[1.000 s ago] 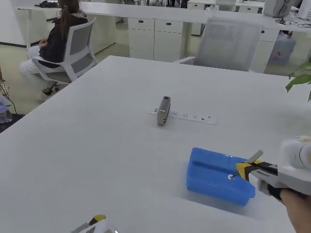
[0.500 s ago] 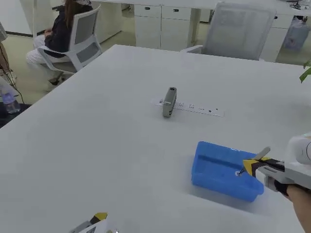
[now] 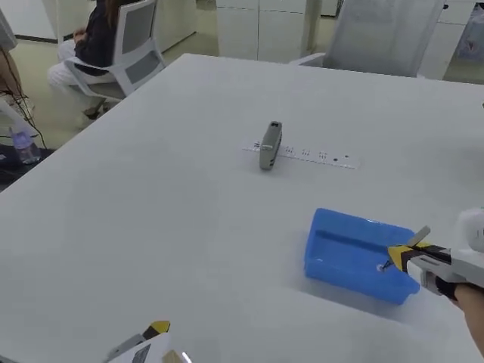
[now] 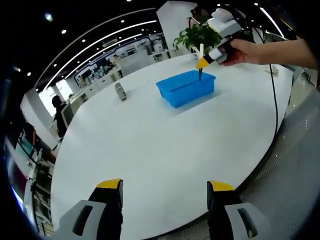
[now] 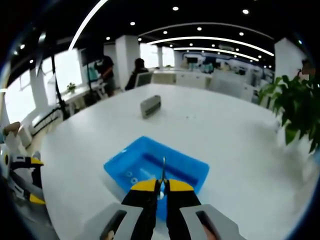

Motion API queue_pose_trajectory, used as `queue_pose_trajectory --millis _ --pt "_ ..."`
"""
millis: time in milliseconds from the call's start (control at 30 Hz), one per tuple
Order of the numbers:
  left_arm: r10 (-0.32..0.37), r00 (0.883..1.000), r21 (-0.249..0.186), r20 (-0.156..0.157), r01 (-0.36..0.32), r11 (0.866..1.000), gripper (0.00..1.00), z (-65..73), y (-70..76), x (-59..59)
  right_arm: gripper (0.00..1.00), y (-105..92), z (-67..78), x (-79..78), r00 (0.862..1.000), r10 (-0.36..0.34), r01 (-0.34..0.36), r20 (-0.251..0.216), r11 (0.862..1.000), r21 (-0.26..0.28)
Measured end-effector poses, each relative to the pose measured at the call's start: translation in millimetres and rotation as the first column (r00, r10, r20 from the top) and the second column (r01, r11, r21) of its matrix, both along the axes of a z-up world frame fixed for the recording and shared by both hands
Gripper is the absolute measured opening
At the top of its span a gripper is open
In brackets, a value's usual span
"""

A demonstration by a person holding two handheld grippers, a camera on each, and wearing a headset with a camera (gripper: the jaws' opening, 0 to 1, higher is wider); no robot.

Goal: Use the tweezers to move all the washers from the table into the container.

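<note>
The tweezers (image 3: 387,265) are seen in the head view, clamped between the closed jaws of the right gripper (image 3: 399,255). Their thin tip reaches out of the jaws, down and to the left, over the right end of the blue container (image 3: 340,242). Compared with half a second ago the whole scene is shifted, which is put down to the headset tilting. The tip is held over the same part of the container as then, so little real movement is judged. A pale speck is seen at the tip. Whether it is a washer being held or one lying below cannot be told. The left gripper (image 3: 155,340) is well apart from the tweezers, at the near edge of the table (image 3: 151,212).

In the left gripper view, the left gripper (image 4: 165,192) is shown with its jaws apart and nothing between them. Far ahead, the tweezers (image 4: 200,74) are held nearly upright, long axis top to bottom. The tip is pointed down into the container (image 4: 182,90), below the right gripper (image 4: 204,62).

In the right gripper view, the tweezers (image 5: 163,169) run straight ahead from the right gripper (image 5: 161,186), their long axis in line with the jaws. The two tips are seen as one thin line, so whether they are together or pinching something cannot be told. The container (image 5: 120,167) lies directly beneath the tip. A few washers (image 5: 131,176) rest on its floor, just left of the tip. From this a drop into the container is judged to be the step in hand.
</note>
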State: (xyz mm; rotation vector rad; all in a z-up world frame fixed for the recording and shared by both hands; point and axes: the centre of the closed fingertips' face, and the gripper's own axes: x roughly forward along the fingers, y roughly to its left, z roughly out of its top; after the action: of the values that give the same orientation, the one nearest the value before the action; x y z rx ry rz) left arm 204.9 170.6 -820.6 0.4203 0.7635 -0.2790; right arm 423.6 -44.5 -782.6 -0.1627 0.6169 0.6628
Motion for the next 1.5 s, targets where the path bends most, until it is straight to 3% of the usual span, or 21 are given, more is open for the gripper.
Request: queue_pose_trajectory --millis 367,700,1133,1500 --pt "0.000 1.000 0.003 -0.013 0.000 1.000 0.68 -1.8 -0.1 -1.5 0.02 -0.3 -23.5 0.5 0.999 -0.011 0.009 -0.050 1.000 -0.027" --pt "0.002 1.000 -0.010 -0.016 -0.002 1.000 0.67 -1.4 -1.6 -2.0 0.02 2.8 -33.7 -0.2 0.998 0.004 -0.007 -0.070 0.999 -0.044" --pt "0.002 1.000 -0.006 -0.025 -0.002 1.000 0.67 -3.2 -0.6 -2.9 0.02 1.8 -35.0 -0.7 0.998 0.007 -0.011 -0.060 0.999 -0.052" --pt "0.005 1.000 -0.013 -0.012 -0.005 1.000 0.67 -0.6 -1.0 -1.6 0.02 0.5 -35.7 1.2 0.998 -0.021 0.019 -0.058 0.999 -0.030"
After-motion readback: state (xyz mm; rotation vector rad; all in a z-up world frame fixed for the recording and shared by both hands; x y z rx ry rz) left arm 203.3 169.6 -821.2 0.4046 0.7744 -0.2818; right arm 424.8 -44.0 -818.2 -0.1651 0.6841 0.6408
